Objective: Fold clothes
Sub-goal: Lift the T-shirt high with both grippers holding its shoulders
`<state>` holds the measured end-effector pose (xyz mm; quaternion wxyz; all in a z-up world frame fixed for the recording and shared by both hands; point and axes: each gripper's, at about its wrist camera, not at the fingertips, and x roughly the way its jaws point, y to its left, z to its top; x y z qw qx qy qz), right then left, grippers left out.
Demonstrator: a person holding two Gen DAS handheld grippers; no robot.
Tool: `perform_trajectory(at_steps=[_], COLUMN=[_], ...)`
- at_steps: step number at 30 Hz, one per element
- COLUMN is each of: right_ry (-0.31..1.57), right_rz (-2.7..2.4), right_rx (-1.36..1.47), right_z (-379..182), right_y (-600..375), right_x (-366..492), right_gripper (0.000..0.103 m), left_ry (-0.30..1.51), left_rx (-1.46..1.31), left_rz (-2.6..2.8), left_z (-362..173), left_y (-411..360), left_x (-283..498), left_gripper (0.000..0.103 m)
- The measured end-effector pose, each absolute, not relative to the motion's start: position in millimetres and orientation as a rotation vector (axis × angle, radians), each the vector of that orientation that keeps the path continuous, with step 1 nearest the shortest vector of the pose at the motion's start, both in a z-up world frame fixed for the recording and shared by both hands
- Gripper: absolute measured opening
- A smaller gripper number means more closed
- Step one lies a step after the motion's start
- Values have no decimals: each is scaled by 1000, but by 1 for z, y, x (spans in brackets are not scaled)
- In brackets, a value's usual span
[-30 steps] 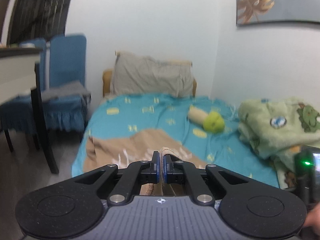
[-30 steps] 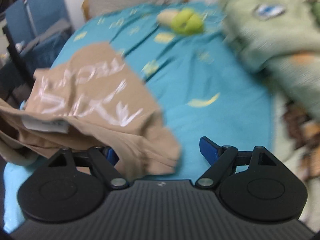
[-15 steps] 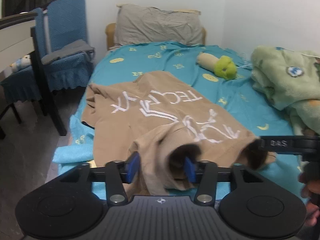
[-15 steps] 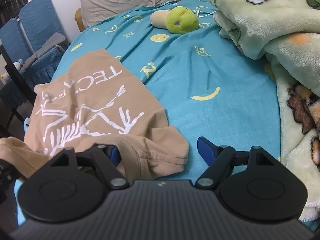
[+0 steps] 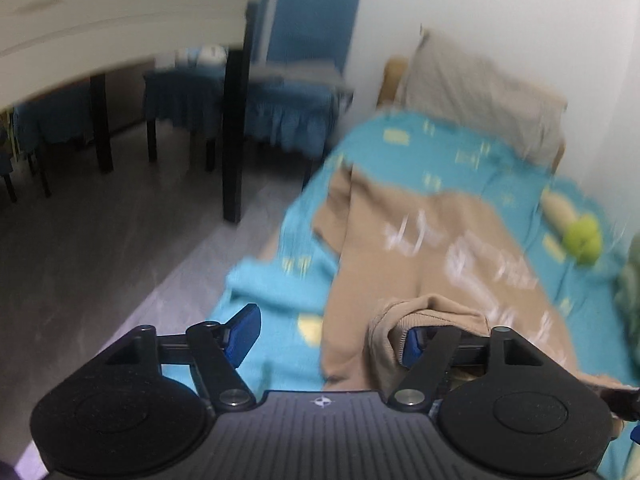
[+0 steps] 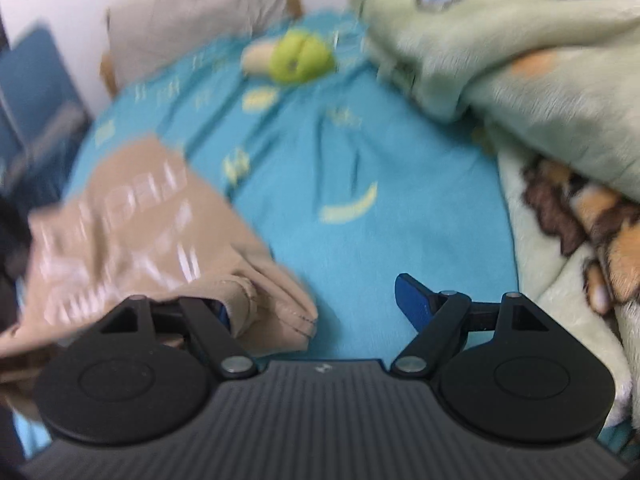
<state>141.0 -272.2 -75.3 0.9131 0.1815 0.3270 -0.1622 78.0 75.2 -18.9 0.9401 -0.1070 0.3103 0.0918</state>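
- The tan printed T-shirt point(image 5: 440, 248) lies on the teal bed sheet point(image 6: 360, 160), near its left edge.
- The green plush toy point(image 6: 300, 56) lies behind it, before the grey pillow point(image 5: 480, 100).
- The pale green fleece blanket point(image 6: 520, 60) is piled along the right edge.

Blue chairs point(image 5: 296, 80) at 11 o'clock, grey pillow point(image 5: 480, 96) at 1, some green plush toy point(image 6: 298, 58) I think, fuzzy green blanket point(image 6: 520, 60) at 2.

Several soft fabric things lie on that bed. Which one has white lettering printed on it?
The tan T-shirt, spread flat at the bed's near end. The grey pillow is plain, and the green fleece blanket carries cartoon patches instead.
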Motion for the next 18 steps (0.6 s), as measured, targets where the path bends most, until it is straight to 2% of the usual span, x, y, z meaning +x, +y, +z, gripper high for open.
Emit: perform_trajectory(at_steps=[7, 13, 18], right_ry=[278, 0, -145], right_rz=[-342, -307, -285], right_rx=[309, 280, 296], right_z=[41, 165, 259], right_y=[-254, -242, -242], right_x=[122, 92, 48], right_gripper=[79, 79, 81], left_ry=[291, 11, -125], left_rx=[-262, -268, -237], left_rz=[186, 174, 102], left_z=[74, 191, 296], left_y=[71, 72, 71], left_x=[45, 12, -24], left_gripper=[73, 76, 76])
